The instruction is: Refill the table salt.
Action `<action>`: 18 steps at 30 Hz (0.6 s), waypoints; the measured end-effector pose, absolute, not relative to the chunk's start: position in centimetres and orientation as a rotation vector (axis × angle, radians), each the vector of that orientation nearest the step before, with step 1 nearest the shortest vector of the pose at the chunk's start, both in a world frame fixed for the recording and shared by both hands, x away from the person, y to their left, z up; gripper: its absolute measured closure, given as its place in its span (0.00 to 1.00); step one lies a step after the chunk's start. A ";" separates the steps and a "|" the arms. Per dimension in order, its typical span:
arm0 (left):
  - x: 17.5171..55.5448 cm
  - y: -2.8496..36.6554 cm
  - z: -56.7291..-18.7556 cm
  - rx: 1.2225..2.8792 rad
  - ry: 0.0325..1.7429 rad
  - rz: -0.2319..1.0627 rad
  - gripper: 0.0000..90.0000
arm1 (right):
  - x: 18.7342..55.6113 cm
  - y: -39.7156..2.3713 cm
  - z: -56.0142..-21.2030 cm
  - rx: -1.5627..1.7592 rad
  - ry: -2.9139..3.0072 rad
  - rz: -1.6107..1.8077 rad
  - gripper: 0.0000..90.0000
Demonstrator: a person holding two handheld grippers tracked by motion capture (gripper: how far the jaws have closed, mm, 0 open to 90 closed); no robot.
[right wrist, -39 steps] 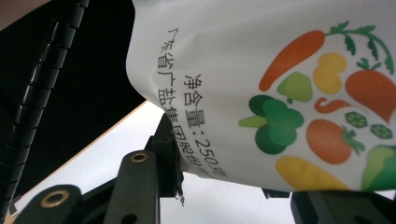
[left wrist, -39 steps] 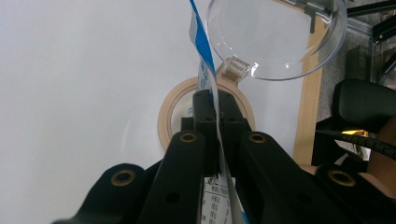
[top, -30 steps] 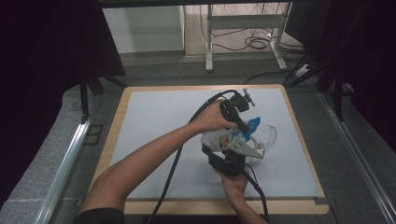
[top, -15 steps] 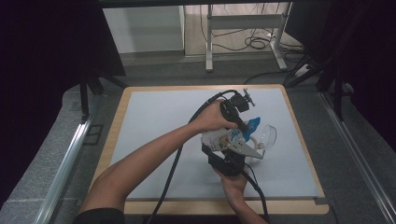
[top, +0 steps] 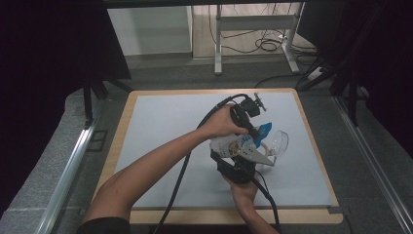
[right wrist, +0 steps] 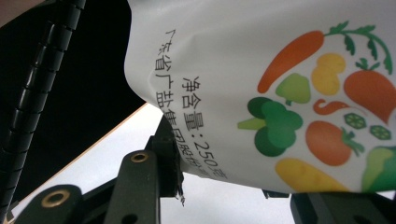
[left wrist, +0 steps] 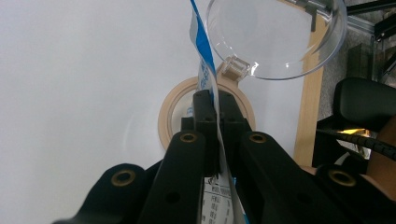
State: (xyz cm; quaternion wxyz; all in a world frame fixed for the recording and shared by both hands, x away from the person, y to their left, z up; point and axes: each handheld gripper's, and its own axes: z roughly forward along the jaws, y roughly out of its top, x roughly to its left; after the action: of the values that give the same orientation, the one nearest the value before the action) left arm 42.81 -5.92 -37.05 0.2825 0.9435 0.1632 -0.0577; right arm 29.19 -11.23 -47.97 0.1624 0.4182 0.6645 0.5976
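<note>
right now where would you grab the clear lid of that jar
Probably the small tab at the edge of the clear lid, coming from the wooden jar rim side; the dome looks smooth and wide, with the salt bag held just beside it.

Tabletop point(top: 160, 126): pale grey sheet w/ wooden edge. Both forearms come in from near side and meet right of centre. Left tool point(top: 253, 127) reaches from the far side and pinches the blue top of a white pouch point(top: 233, 144). Right tool point(top: 238, 163), grey plate on top, grips the pouch's near end from below. Pouch held up off the sheet btwn the two. Clear plastic lid point(top: 277, 142) just right of the pouch. Black cables trail toward the near edge.
</note>
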 end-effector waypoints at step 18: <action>42.9 -6.1 -37.2 2.531 0.432 -0.152 1.00 | 29.3 -11.3 -48.1 1.204 1.893 1.704 0.65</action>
State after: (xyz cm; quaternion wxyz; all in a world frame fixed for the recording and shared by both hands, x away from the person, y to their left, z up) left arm 42.87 -6.07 -37.19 0.2810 0.9443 0.1614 -0.0568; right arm 29.31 -11.25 -48.11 0.1613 0.4217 0.6632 0.5970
